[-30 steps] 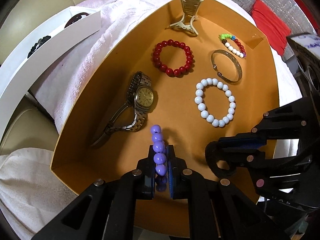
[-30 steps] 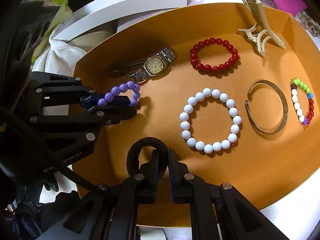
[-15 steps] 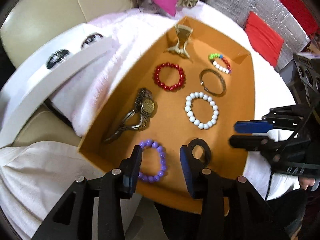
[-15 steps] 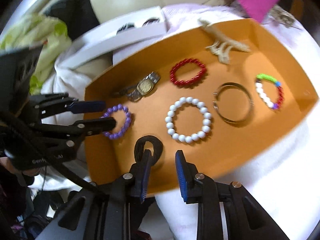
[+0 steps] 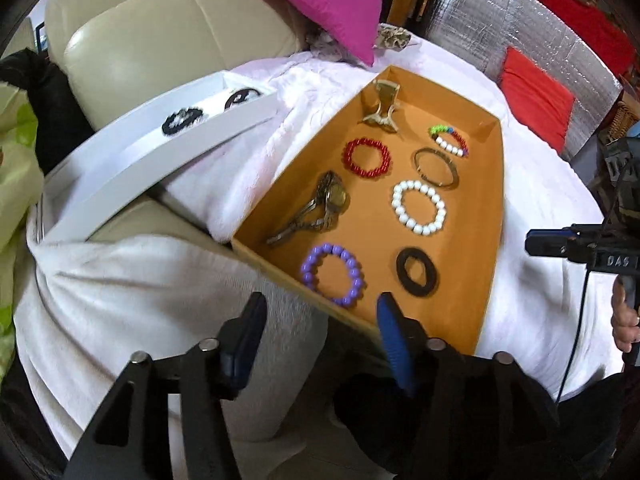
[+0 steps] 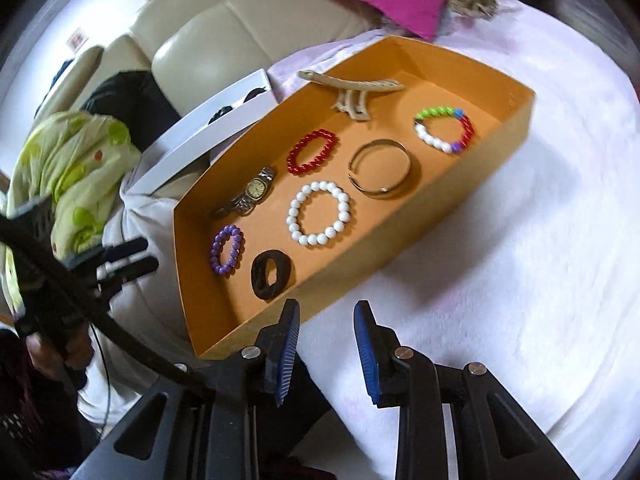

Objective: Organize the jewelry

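Both tools empty, jaws apart: left tool [image 5: 318,334], right tool [image 6: 326,348]. Just ahead of the left tool, inside the shallow orange cardboard tray [image 5: 490,240]: purple round-bead bracelet [image 5: 333,274], flat. Beside it, soft black fabric hair tie [image 5: 417,271]. Farther ahead: white glossy bead bracelet [image 5: 419,207], stiff metal bangle [image 5: 435,168], metal wristwatch [image 5: 320,210]. Beads probably light, smooth, likely slippery; best pinched across one side of the ring.
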Demonstrator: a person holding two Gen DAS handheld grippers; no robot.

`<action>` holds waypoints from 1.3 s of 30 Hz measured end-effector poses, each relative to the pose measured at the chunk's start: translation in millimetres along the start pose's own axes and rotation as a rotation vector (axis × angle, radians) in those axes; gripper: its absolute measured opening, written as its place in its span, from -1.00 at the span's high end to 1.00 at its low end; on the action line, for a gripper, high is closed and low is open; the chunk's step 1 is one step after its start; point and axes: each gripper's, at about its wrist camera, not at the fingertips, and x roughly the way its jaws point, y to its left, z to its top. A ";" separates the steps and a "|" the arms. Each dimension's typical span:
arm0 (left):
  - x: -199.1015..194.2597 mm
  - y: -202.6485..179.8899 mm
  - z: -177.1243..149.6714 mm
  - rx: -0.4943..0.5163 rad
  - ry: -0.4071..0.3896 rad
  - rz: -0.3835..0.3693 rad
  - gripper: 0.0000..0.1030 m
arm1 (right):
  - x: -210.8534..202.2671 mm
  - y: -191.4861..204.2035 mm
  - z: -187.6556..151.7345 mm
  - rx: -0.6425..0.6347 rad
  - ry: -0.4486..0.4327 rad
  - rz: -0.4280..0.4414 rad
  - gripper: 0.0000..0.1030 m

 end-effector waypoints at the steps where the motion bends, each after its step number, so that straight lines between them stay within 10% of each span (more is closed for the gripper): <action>1: 3.4 0.1 -3.3 -0.005 0.009 -0.001 -0.14 | 0.7 -1.2 -2.2 0.009 0.000 -0.004 0.39; 31: 39.4 3.0 -12.4 -0.124 0.040 -0.265 -0.28 | 7.9 -25.1 -30.9 0.082 0.007 -0.019 0.39; 39: 46.4 -10.6 1.8 -0.062 0.042 -0.193 -0.40 | 7.8 -33.7 -35.2 0.094 0.001 -0.034 0.39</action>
